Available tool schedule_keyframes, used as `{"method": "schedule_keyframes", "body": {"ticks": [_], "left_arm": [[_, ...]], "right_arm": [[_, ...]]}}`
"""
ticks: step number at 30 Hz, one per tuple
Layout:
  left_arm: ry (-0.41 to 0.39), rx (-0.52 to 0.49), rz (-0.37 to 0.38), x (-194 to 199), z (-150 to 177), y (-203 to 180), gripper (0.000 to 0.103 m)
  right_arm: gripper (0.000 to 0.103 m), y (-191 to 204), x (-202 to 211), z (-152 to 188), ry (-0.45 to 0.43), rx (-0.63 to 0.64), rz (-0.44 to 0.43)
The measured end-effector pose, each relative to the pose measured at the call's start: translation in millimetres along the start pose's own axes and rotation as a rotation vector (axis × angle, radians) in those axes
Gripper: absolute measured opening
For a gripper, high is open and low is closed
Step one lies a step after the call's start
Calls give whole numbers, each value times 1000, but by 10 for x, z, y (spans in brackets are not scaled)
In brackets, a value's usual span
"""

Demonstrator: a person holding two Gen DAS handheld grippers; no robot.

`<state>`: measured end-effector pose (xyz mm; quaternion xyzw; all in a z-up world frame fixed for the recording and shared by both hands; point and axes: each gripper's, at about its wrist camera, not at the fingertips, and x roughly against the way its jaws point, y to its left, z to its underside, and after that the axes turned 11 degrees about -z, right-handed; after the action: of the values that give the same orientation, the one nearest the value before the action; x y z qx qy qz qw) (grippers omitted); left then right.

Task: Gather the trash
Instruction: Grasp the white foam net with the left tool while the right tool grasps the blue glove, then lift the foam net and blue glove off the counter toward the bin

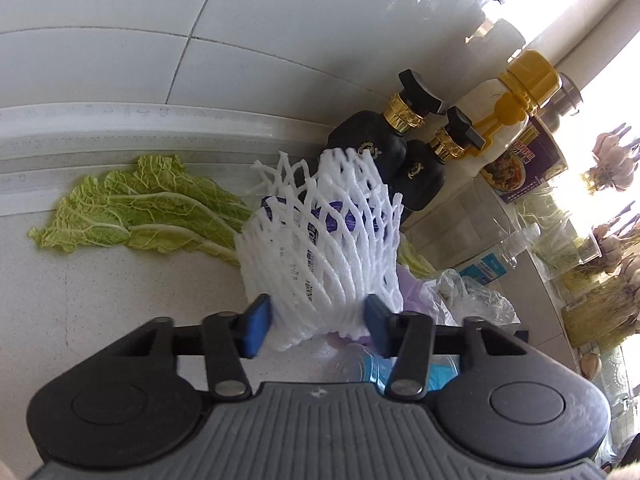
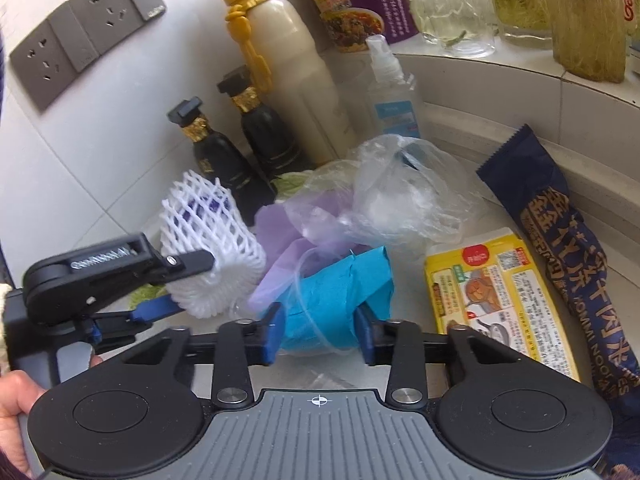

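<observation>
Two grippers work over one heap of trash on a pale counter point(image 2: 404, 236). The left gripper point(image 1: 318, 322) has its blue pads pinching the base of a white foam net point(image 1: 320, 240), lifted clear of the counter; something purple and white shows through the mesh, but what it is cannot be told. The right gripper point(image 2: 318, 330) has its jaws spread on either side of a clear cup point(image 2: 320, 312) stuffed with crumpled blue paper point(image 2: 340, 292); whether the pads touch the cup cannot be told. The net is a stretchy open lattice, bunched tight at the pinched end and flaring at the far one. Just behind the cup lie a lilac bag point(image 2: 280, 240) and a crumpled clear bag point(image 2: 400, 196). Right of the cup lies a flat yellow packet point(image 2: 500, 292), and beyond that a dark blue wrapper point(image 2: 568, 248) along the raised counter edge. Behind the net stand two black bottles point(image 1: 384, 152) with gold collars, a cream bottle point(image 2: 296, 84) with a yellow cap, and a clear spray bottle point(image 2: 390, 88), close to the tiled wall point(image 1: 120, 40). Left of the net a cabbage leaf point(image 1: 140, 212) lies flat, with bare counter in front of it.
</observation>
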<state>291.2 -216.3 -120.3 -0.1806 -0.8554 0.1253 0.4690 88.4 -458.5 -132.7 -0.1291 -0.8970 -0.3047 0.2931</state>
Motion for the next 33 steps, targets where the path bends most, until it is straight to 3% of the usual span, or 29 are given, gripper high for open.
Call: {"method": "schedule_keyframes", "body": {"ticks": [2, 11, 33], "left_arm": [[-4, -8, -9, 24, -4, -2, 25], [-26, -60, -18, 250, -44, -36, 17], [-40, -123, -48, 1022, 60, 58, 17]], "right_arm": [[21, 40, 6, -1, -9, 8, -20], [3, 302, 132, -46, -41, 100, -61], [2, 753, 558, 109, -48, 164, -74]]}}
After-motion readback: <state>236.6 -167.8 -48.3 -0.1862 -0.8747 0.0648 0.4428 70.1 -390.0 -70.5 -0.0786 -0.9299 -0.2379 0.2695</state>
